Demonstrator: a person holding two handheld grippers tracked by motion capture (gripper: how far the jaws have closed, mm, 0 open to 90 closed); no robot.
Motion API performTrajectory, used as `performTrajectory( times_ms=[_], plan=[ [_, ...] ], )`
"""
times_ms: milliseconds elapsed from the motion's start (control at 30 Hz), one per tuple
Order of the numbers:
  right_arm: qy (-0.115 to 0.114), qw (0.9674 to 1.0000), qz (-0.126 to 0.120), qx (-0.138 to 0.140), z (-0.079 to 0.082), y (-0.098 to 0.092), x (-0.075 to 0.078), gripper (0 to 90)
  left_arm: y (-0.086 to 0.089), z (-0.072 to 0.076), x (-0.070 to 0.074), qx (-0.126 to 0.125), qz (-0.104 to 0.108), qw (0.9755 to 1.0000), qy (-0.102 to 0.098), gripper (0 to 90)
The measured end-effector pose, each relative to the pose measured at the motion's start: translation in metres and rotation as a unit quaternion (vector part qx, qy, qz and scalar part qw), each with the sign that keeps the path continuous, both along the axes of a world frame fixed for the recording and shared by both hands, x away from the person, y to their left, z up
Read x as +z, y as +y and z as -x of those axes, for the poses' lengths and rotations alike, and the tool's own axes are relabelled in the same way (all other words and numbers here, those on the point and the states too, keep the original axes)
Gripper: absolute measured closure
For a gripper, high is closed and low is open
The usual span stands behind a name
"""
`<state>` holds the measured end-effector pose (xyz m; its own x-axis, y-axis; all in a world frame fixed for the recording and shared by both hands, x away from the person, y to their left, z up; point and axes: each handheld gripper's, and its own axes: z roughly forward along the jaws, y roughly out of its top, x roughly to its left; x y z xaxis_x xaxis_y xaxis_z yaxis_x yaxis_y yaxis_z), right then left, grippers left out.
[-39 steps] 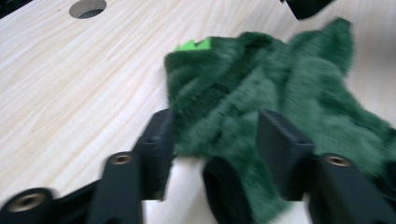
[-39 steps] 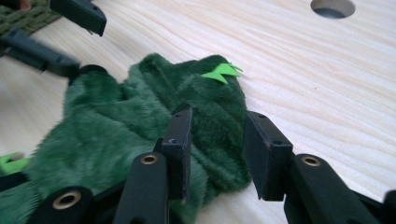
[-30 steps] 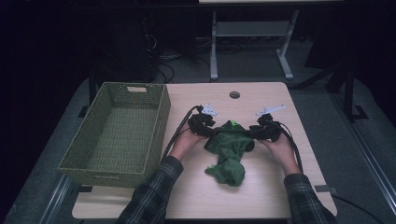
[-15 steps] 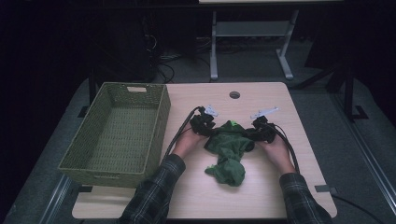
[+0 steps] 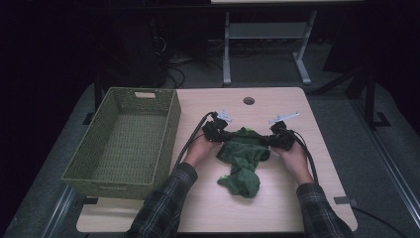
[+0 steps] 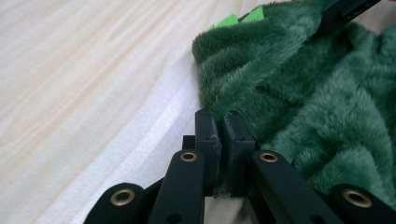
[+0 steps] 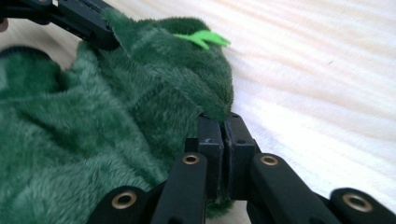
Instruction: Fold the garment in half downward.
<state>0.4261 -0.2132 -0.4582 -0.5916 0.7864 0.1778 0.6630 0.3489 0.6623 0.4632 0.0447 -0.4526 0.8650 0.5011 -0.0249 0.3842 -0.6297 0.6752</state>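
we see the light wooden table (image 5: 277, 208) first, taking up most of the high view, with a round hole (image 5: 248, 100) near its far edge. on its left side stands the green woven basket (image 5: 84, 163), long and open-topped, its near end reaching past the table's front corner. next in size is the dark green plush cloth (image 5: 243, 161), lying crumpled on the table at the middle, just to the right of the basket and apart from it; a bunched tail of it trails toward the person's side.

the person's two forearms in plaid sleeves (image 5: 166, 208) come up from the bottom, one on each side of the cloth. the left gripper (image 5: 221, 137) sits at the cloth's far left edge and the right gripper (image 5: 271, 140) at its far right edge, facing one another across it. both have just been closing. in the left gripper view we find the black jaws pressed together with a fold of the cloth's edge (image 6: 219, 109) pinched between them. in the right gripper view it is the same: jaws clamped together on the cloth's edge (image 7: 219, 112).

smallest of all, a bright green tag (image 7: 201, 38) sticks out of the cloth's top fold.
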Motion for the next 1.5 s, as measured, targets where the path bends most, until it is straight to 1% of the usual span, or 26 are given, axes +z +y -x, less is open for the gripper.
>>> performTrajectory(
  times_ms=[33,67,100,133,233,267,300,333,400,433,467,533,600,667,733,800,833,933,1100,1133,1167,1233,1300,1333,1400,1500],
  plan=[
    [-0.001,1.0000,-0.003,-0.002,0.000,-0.001,0.002,87.2,0.000,-0.001,0.003,0.004,0.004,1.0000,0.001,86.1],
    [-0.005,1.0000,-0.006,-0.006,0.000,-0.002,0.005,87.4,0.000,-0.001,0.005,0.011,0.015,0.9998,0.005,86.1],
    [-0.007,0.9999,-0.012,-0.007,-0.001,-0.004,0.008,87.4,0.000,-0.001,0.008,0.013,0.022,0.9997,0.003,86.1],
    [0.003,0.9998,-0.019,-0.010,-0.002,-0.005,0.011,87.4,0.000,-0.001,0.012,0.015,0.025,0.9996,-0.002,86.1],
    [-0.005,0.9996,-0.023,-0.014,-0.004,-0.005,0.023,87.6,-0.002,-0.001,0.026,0.013,0.027,0.9994,-0.015,86.1],
    [-0.007,0.9994,-0.031,-0.014,-0.005,-0.006,0.028,87.7,-0.002,-0.001,0.029,0.013,0.028,0.9994,-0.017,86.2],
    [-0.004,0.9994,-0.031,-0.016,-0.006,-0.006,0.031,87.7,-0.003,-0.002,0.034,0.013,0.032,0.9992,-0.020,86.1],
    [-0.012,0.9994,-0.027,-0.014,-0.006,-0.006,0.036,87.7,-0.003,-0.002,0.037,0.014,0.033,0.9991,-0.023,86.2],
    [-0.025,0.9991,-0.030,-0.015,-0.006,-0.006,0.043,87.7,-0.003,-0.003,0.046,0.018,0.039,0.9986,-0.029,86.1],
    [-0.022,0.9994,-0.023,-0.015,-0.007,-0.007,0.048,87.6,-0.003,-0.004,0.049,0.017,0.041,0.9985,-0.031,86.1],
    [-0.027,0.9993,-0.019,-0.015,-0.007,-0.007,0.050,87.7,-0.003,-0.005,0.053,0.014,0.040,0.9985,-0.033,86.1],
    [-0.038,0.9989,-0.022,-0.016,-0.007,-0.007,0.057,87.7,-0.003,-0.005,0.061,0.016,0.046,0.9980,-0.039,86.1],
    [-0.043,0.9988,-0.021,-0.016,-0.008,-0.009,0.063,87.7,-0.003,-0.004,0.066,0.015,0.053,0.9976,-0.042,86.1],
    [-0.049,0.9984,-0.026,-0.015,-0.007,-0.010,0.068,87.6,-0.003,-0.001,0.069,0.014,0.058,0.9973,-0.042,86.1],
    [-0.053,0.9981,-0.030,-0.011,-0.003,-0.010,0.070,87.5,-0.002,0.003,0.071,0.016,0.063,0.9973,-0.035,86.1],
    [-0.059,0.9979,-0.027,-0.003,0.002,-0.008,0.068,87.5,-0.001,0.007,0.070,0.014,0.067,0.9972,-0.032,86.1],
    [-0.061,0.9978,-0.026,-0.002,0.004,-0.008,0.068,87.5,0.000,0.010,0.070,0.011,0.065,0.9973,-0.031,86.1],
    [-0.064,0.9973,-0.035,0.003,0.013,-0.008,0.065,87.4,0.002,0.018,0.070,0.007,0.068,0.9971,-0.033,86.1],
    [-0.066,0.9969,-0.039,0.017,0.026,-0.008,0.067,87.4,0.006,0.033,0.073,0.001,0.083,0.9960,-0.033,86.1],
    [-0.074,0.9963,-0.039,0.021,0.029,-0.008,0.067,87.4,0.007,0.036,0.073,-0.001,0.086,0.9957,-0.034,86.1],
    [-0.075,0.9961,-0.040,0.023,0.032,-0.007,0.068,87.3,0.007,0.040,0.073,-0.003,0.087,0.9956,-0.036,86.1],
    [-0.077,0.9957,-0.043,0.028,0.038,-0.007,0.067,87.3,0.010,0.046,0.071,-0.005,0.088,0.9954,-0.039,86.1],
    [-0.077,0.9955,-0.043,0.034,0.043,-0.006,0.066,87.3,0.013,0.050,0.068,-0.005,0.090,0.9953,-0.037,86.1],
    [-0.083,0.9951,-0.041,0.035,0.046,-0.006,0.066,87.3,0.014,0.053,0.067,-0.007,0.089,0.9954,-0.036,86.1],
    [-0.078,0.9953,-0.042,0.038,0.050,-0.005,0.065,87.2,0.015,0.058,0.066,-0.012,0.084,0.9956,-0.038,86.1],
    [-0.080,0.9949,-0.040,0.046,0.057,-0.004,0.064,87.3,0.020,0.065,0.064,-0.018,0.085,0.9955,-0.037,86.1]
  ],
)
